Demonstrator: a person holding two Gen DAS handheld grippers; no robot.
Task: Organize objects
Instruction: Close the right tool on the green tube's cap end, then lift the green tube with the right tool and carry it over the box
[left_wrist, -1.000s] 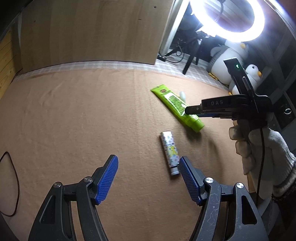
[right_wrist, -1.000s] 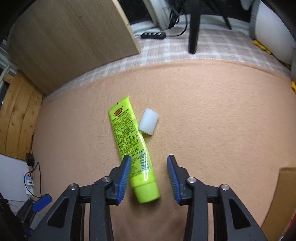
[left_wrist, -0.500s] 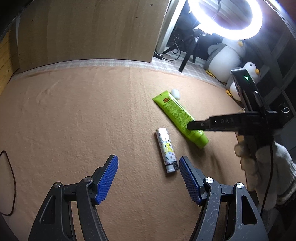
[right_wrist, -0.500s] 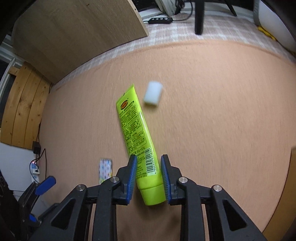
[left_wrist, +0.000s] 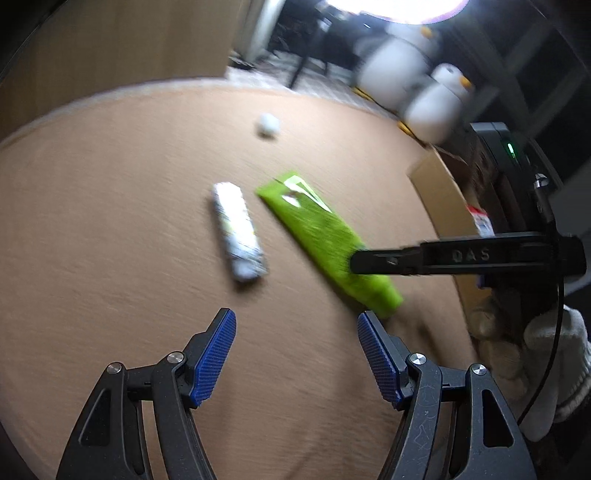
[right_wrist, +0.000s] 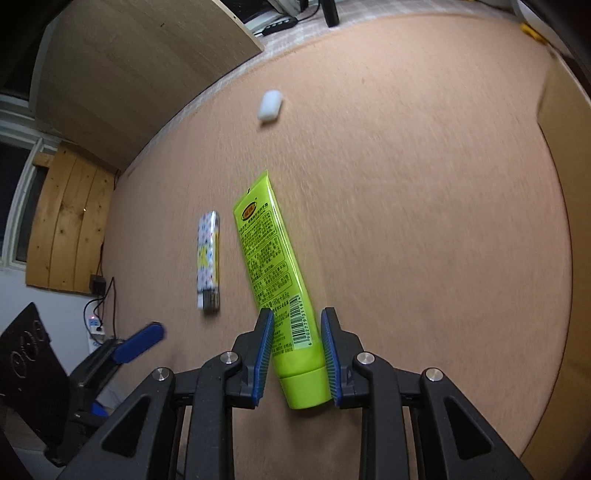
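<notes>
A: Left wrist view: why was the left gripper (left_wrist: 295, 354) spread wide, holding nothing?
B: Probably readied for the patterned lighter (left_wrist: 239, 232) lying ahead on the tan mat (left_wrist: 110, 229).

A: Right wrist view?
B: The right gripper (right_wrist: 297, 356), reaching low and forward, clamped the green tube (right_wrist: 275, 280) near its cap, presumably for lifting; the white cap (right_wrist: 270, 105) lay well apart.

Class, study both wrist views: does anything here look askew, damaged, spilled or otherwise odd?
Nothing looks spilled or damaged. The green tube sits gripped near its cap in the right gripper, slanting beside the patterned lighter. A small white piece lies apart on the carpet. The left gripper is open.
</notes>
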